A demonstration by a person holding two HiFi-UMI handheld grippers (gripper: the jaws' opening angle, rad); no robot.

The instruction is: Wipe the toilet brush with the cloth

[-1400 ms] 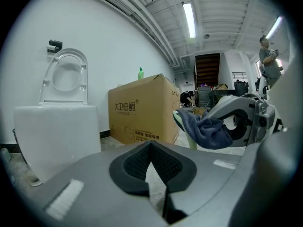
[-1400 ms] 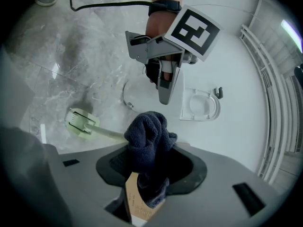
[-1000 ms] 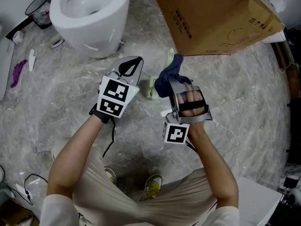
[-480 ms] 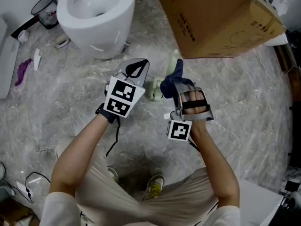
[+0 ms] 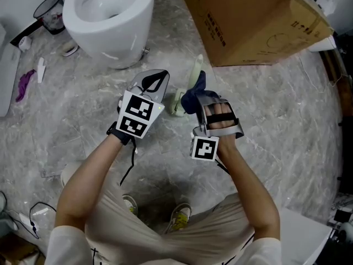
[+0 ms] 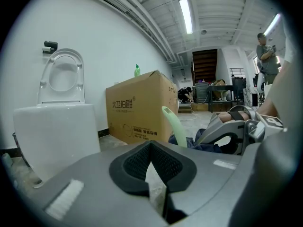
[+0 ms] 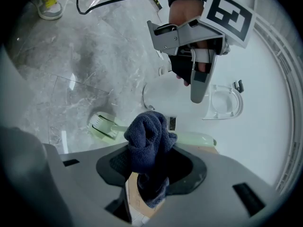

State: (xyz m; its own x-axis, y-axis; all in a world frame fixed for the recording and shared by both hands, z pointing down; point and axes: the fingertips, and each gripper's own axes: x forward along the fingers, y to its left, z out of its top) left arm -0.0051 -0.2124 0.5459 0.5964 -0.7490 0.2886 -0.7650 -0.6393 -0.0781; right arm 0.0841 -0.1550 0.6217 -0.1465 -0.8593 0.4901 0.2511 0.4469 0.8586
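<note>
A pale green toilet brush point(image 5: 185, 95) leans on the marble floor, head point(image 7: 104, 126) down and handle point(image 6: 173, 124) up. My right gripper point(image 5: 197, 99) is shut on a dark blue cloth point(image 7: 149, 143), and the cloth point(image 5: 193, 91) lies against the handle's lower part. In the right gripper view the handle point(image 7: 194, 138) passes just behind the cloth. My left gripper point(image 5: 156, 77) hovers to the brush's left, jaws shut with nothing between them point(image 6: 151, 148). It does not touch the brush.
A white toilet point(image 5: 107, 15) stands at the back left and a large cardboard box point(image 5: 253, 15) at the back right. A black bin point(image 5: 52, 12) and a purple item point(image 5: 22, 84) lie far left. The person's shoes point(image 5: 179, 217) are below.
The right gripper and its cloth have shifted slightly left against the brush handle. The left gripper stays beside the brush, still shut.
</note>
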